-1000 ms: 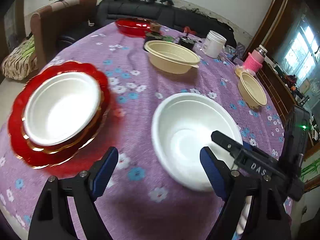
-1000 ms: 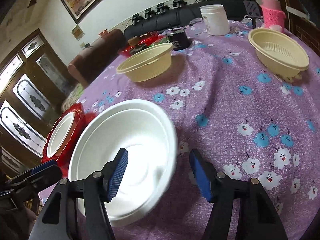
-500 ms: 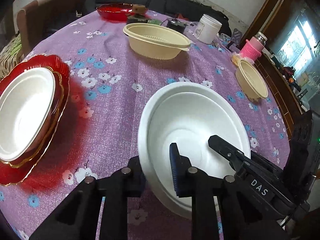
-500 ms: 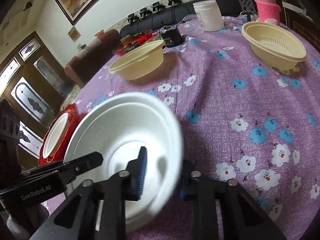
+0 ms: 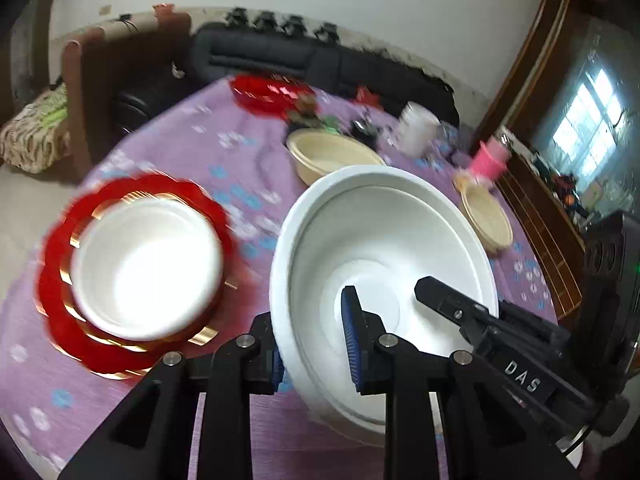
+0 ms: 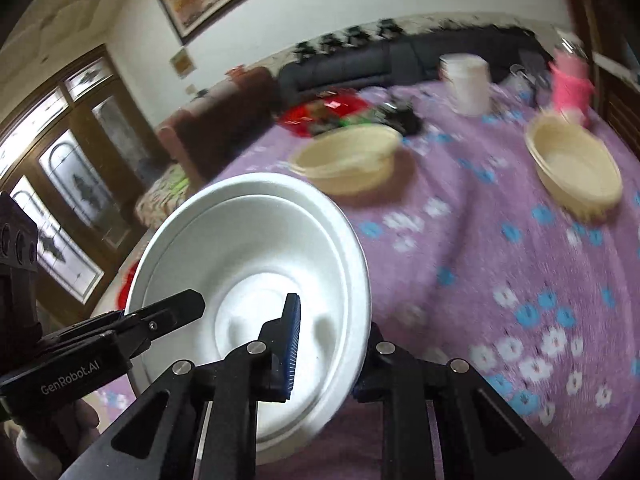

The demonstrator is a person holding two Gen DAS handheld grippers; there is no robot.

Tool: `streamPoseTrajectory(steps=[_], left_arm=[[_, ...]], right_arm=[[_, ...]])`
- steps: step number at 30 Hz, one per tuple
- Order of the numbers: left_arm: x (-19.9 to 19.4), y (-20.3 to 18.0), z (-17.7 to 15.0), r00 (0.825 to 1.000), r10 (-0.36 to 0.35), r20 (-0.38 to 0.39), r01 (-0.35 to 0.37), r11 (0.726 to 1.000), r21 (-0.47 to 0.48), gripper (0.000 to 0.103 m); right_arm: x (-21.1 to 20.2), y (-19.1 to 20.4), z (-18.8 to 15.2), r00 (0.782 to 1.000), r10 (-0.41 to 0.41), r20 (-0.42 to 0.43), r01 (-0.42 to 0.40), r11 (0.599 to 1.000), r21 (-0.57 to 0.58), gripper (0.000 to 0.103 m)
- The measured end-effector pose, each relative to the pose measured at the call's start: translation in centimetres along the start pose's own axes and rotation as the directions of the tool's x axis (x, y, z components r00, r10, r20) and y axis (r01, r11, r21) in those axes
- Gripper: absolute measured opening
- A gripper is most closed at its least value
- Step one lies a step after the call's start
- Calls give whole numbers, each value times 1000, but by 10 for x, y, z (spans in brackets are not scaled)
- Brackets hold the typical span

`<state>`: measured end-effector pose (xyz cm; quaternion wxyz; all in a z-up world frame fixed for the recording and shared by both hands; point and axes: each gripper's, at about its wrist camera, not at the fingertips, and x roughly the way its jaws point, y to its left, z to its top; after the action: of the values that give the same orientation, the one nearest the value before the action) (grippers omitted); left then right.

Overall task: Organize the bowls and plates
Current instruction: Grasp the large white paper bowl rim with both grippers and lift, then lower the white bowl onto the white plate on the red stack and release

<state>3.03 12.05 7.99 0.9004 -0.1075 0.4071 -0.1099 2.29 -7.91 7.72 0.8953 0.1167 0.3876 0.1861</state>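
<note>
Both grippers are shut on the rim of one large white bowl (image 5: 384, 248), which is lifted off the table and tilted. My left gripper (image 5: 316, 344) clamps its left rim. My right gripper (image 6: 328, 348) clamps its right rim, and the bowl also shows in the right wrist view (image 6: 248, 256). A second white bowl (image 5: 144, 264) sits on a stack of red plates with gold trim (image 5: 60, 300) to the left. Two cream bowls (image 5: 332, 156) (image 5: 486, 216) stand further back on the purple flowered tablecloth (image 6: 500, 264).
A red dish (image 5: 268, 92), a white jar (image 5: 418, 130) and a pink-sleeved bottle (image 5: 490, 158) stand at the far side. Chairs and a dark sofa (image 5: 320, 64) ring the table. The table edge lies close on the left.
Both grippers closed on the white bowl's rim and lifted it off the table, tilting it. The left view has swung back toward the red plate stack.
</note>
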Motion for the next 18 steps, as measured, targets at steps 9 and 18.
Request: streamPoseTrajectory(steps=[9, 18], left_arm=[[-10, 93, 34, 985, 170, 27, -166, 981, -95, 24], [21, 147, 35, 968, 248, -44, -252, 958, -134, 24]], right_arm=[[62, 107, 35, 999, -14, -47, 2, 972, -235, 22], [127, 139, 29, 989, -66, -134, 25, 958, -285, 22]])
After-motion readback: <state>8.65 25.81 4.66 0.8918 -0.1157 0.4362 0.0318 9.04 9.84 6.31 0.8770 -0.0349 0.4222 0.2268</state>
